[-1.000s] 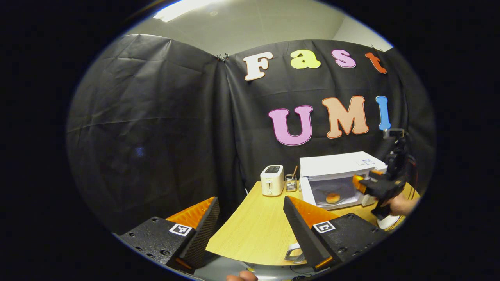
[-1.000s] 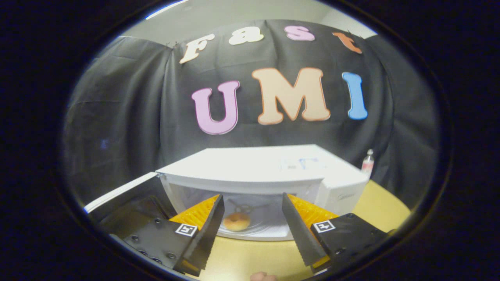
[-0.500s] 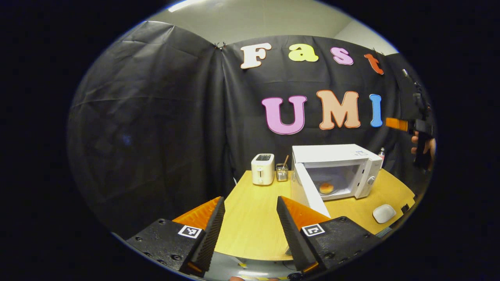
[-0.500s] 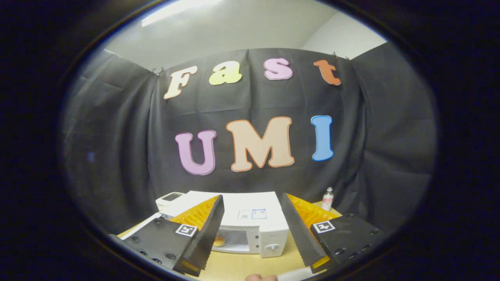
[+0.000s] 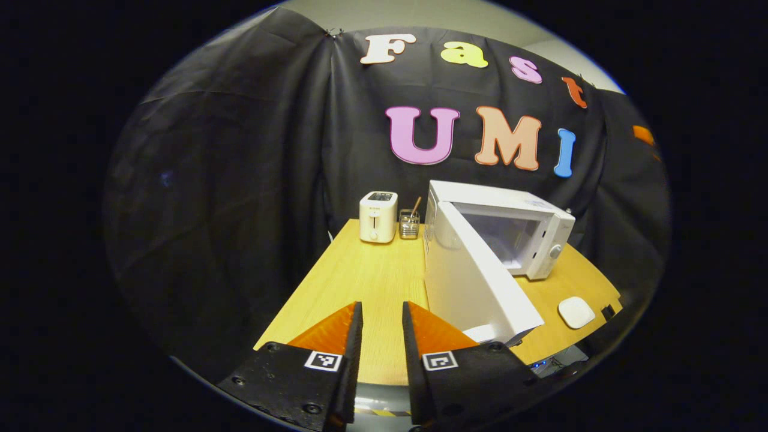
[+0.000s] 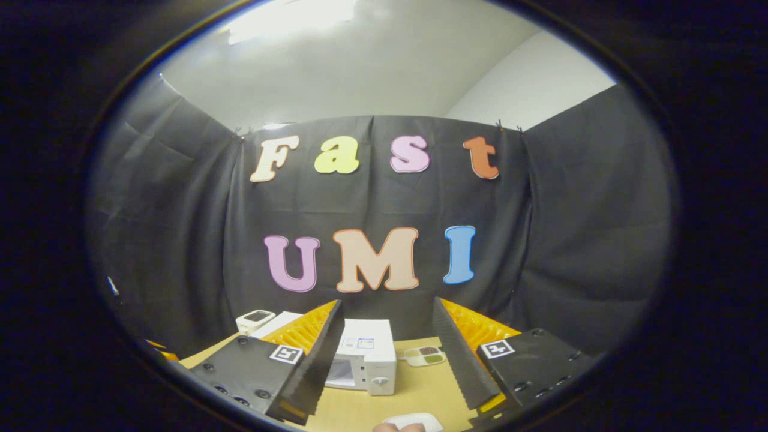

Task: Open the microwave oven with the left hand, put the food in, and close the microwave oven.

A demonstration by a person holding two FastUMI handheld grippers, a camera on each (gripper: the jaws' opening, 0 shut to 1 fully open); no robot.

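Microwave oven [image 5: 528, 231]: ahead-right of left gripper [image 5: 379, 336], door [image 5: 474, 282] now swung toward it.
Left gripper: narrowed, empty.
Right gripper [image 6: 387, 348]: wide, empty, pulled back.
Pending: closing door.

White microwave [image 5: 534, 225] on table, door [image 5: 474, 282] swung half open

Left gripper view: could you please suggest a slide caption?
Left gripper approaches the microwave oven, its door swung open beside a toaster.
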